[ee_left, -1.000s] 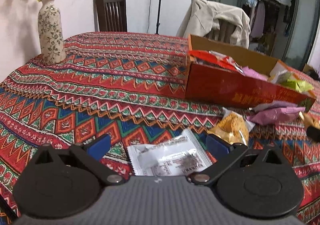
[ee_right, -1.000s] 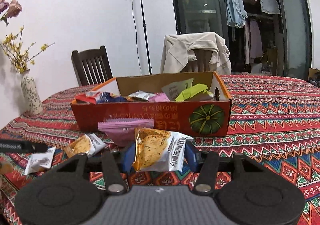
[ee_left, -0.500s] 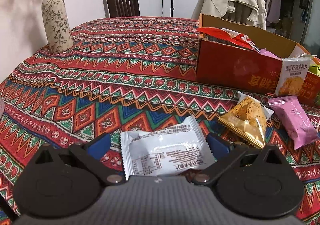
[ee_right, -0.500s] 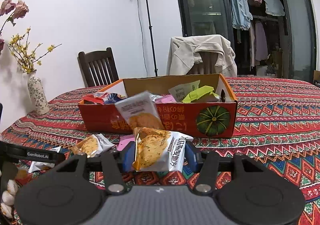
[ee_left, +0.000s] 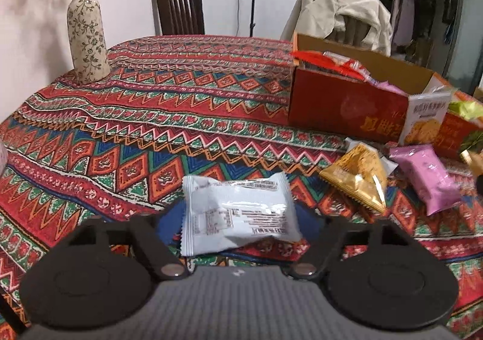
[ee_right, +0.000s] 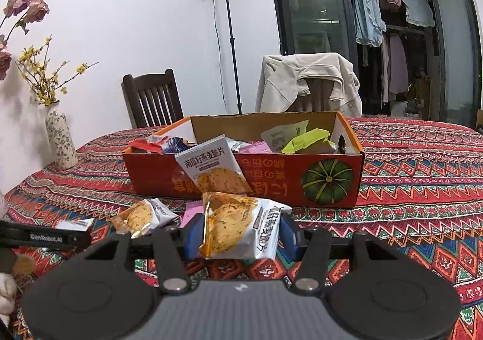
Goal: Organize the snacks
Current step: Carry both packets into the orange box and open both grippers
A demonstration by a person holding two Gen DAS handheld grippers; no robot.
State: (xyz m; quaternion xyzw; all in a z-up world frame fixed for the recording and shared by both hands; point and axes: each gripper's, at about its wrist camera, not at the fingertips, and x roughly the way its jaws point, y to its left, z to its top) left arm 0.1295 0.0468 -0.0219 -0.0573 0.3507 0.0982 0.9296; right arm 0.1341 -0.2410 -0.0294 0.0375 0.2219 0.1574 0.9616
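Here the left hand-held gripper (ee_left: 240,220) is clamped on a white foil snack packet (ee_left: 238,213) above the patterned counter (ee_left: 151,128). The right hand-held gripper (ee_right: 238,234) pinches an orange-and-white oat crisp packet (ee_right: 238,226), just before the red cardboard box (ee_right: 302,180) of snacks mid-counter.
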